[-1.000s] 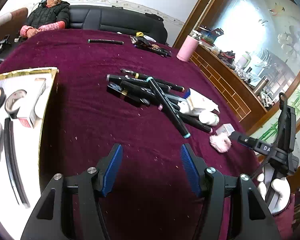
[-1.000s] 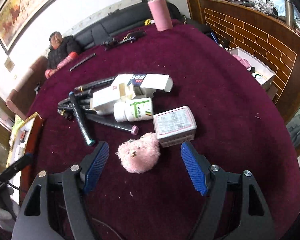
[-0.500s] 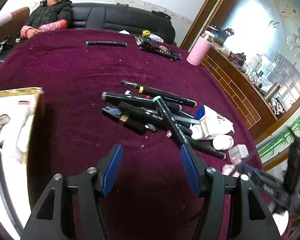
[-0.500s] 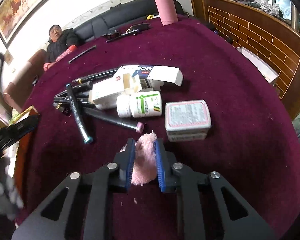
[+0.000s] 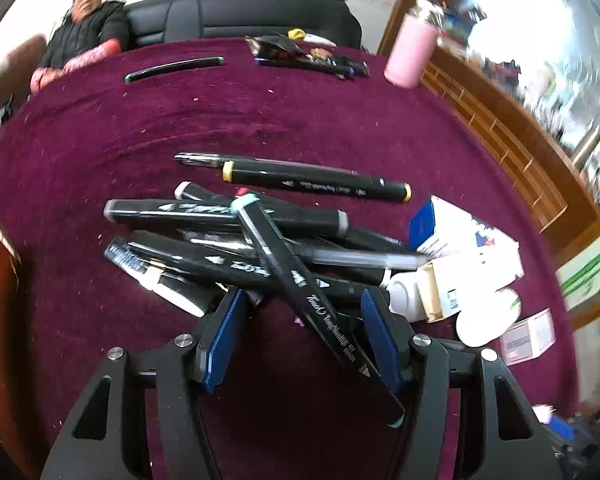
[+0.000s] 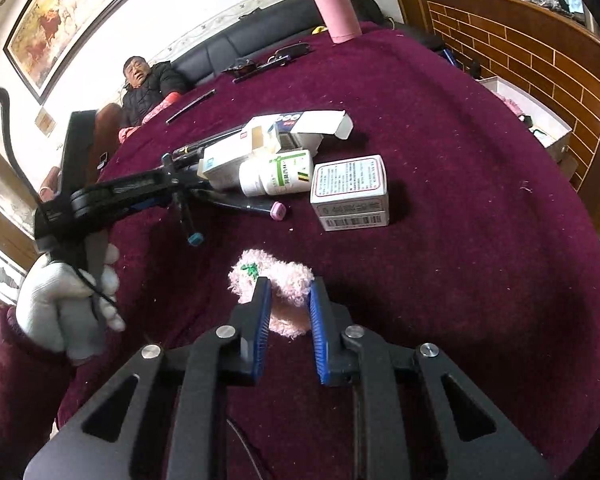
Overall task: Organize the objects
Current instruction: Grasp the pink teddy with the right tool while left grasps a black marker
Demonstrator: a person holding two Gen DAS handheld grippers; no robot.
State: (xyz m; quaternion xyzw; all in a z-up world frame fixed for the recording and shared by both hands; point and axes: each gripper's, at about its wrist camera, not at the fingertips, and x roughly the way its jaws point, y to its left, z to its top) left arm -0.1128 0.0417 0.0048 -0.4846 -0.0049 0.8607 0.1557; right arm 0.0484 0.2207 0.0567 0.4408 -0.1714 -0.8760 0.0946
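Watching from beside the table: the right gripper (image 6: 286, 300) has just closed its jaws on the pink fluffy thing (image 6: 274, 276), pads squeezing it, on the maroon cloth (image 6: 460, 280) just this side of the white box (image 6: 350, 190). The left gripper (image 5: 300, 328) is half open, narrowing a touch, with nothing pinched yet. The teal-capped marker (image 5: 300, 280) lies between its fingers, slanting from the marker pile (image 5: 236, 240) back toward its right finger, so its long axis runs crookedly across the gap. Left hand's clearly nearer the markers; I'd guess it needs a twist to square up first.
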